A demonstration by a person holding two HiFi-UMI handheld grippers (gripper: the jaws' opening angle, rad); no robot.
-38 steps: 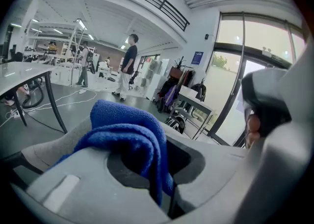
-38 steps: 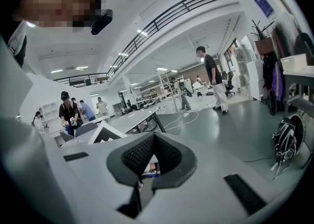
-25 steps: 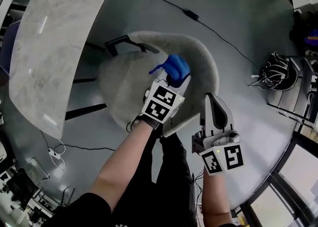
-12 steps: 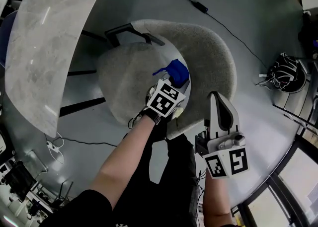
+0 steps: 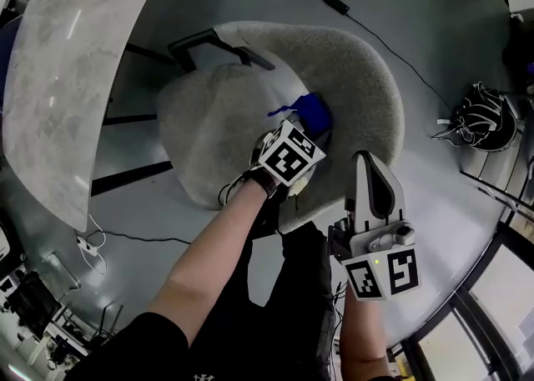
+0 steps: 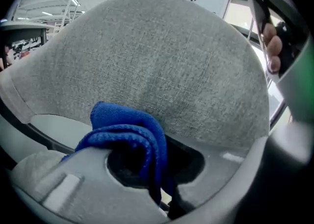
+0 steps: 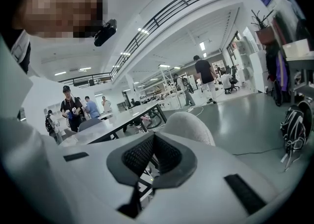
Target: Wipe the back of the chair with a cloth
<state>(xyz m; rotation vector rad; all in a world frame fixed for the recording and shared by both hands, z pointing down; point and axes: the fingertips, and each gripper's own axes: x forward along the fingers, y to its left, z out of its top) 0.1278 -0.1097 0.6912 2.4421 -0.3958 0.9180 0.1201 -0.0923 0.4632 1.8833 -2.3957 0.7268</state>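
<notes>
A grey fabric chair [image 5: 250,112] stands below me, its curved backrest [image 5: 367,96] toward the right. My left gripper [image 5: 310,125] is shut on a bunched blue cloth [image 5: 310,111] and presses it against the inner face of the backrest [image 6: 162,66], low down near the seat. The cloth [image 6: 128,129] bulges out over the jaws in the left gripper view. My right gripper [image 5: 370,172] hangs shut and empty beside the chair's near edge, pointing forward; in the right gripper view its jaws [image 7: 153,161] meet with nothing between them and the chair top [image 7: 189,126] shows just beyond.
A long pale marble-look table [image 5: 75,62] runs along the left. A black cable [image 5: 375,37] crosses the grey floor behind the chair. A black-and-white bag [image 5: 484,117] lies at the right. Several people stand far off in the right gripper view [image 7: 73,108].
My left gripper has slid the blue cloth to the right along the backrest's inner face. The right gripper has barely moved.
</notes>
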